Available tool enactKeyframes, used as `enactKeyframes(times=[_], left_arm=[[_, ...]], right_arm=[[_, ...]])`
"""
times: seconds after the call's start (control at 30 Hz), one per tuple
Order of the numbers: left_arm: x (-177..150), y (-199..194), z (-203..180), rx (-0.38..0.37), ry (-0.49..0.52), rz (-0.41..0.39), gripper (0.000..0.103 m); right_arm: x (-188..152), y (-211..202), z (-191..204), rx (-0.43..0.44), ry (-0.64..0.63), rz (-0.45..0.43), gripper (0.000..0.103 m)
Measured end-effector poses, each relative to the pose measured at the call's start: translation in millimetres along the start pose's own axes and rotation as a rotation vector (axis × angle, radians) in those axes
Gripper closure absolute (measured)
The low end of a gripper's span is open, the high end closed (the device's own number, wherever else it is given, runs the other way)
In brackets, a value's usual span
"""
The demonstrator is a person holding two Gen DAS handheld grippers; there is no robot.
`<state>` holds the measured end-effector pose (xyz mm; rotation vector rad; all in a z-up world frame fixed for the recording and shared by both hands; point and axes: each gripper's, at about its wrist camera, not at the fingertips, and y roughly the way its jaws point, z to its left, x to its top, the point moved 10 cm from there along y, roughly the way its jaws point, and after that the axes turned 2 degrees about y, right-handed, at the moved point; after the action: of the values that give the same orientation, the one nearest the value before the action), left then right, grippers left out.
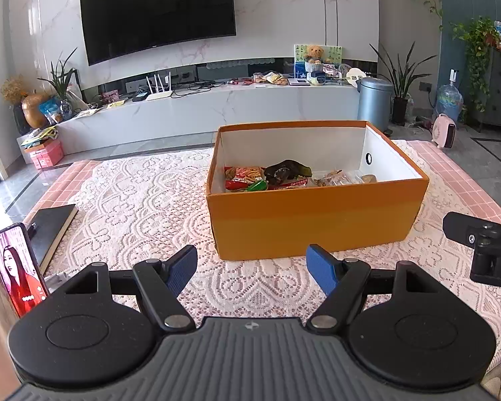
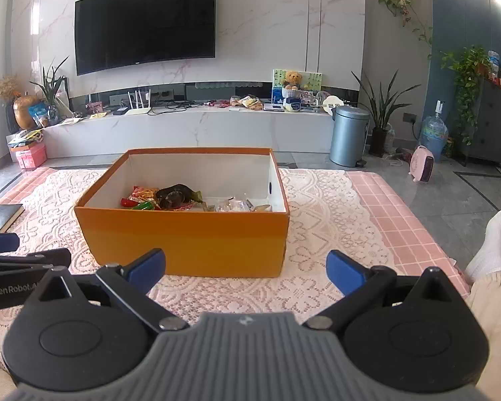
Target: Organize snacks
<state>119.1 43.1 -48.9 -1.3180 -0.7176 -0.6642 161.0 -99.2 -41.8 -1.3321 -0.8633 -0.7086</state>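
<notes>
An orange box (image 1: 317,220) is set on a lace-covered table (image 1: 133,200), and snack packets (image 1: 267,177) are seen lying inside it on its floor. The left gripper (image 1: 252,267) and the right gripper (image 2: 245,269) are both held just short of the box's near wall, fingers spread wide and nothing gripped. A lit phone (image 1: 16,267) is propped at the table's left edge beside a dark book (image 1: 51,230).

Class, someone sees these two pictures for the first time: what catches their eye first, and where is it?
The open orange cardboard box stands mid-table on the pink lace tablecloth, with colourful snack packets piled inside it. Behind it hangs a large black wall television. In the foreground the open left gripper and open right gripper are both empty.
</notes>
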Motion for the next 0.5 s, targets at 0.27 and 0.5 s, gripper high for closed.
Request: enactKeyframes(times=[0.27, 0.5], left_arm=[[0.3, 0.1, 1.4, -0.002, -0.008, 0.014, 0.016], [0.3, 0.2, 1.6, -0.002, -0.008, 0.014, 0.016]], right_arm=[[1.8, -0.4, -0.7, -0.009, 0.006, -0.001, 0.004], [0.8, -0.4, 0.6, -0.008, 0.0, 0.002, 0.004]])
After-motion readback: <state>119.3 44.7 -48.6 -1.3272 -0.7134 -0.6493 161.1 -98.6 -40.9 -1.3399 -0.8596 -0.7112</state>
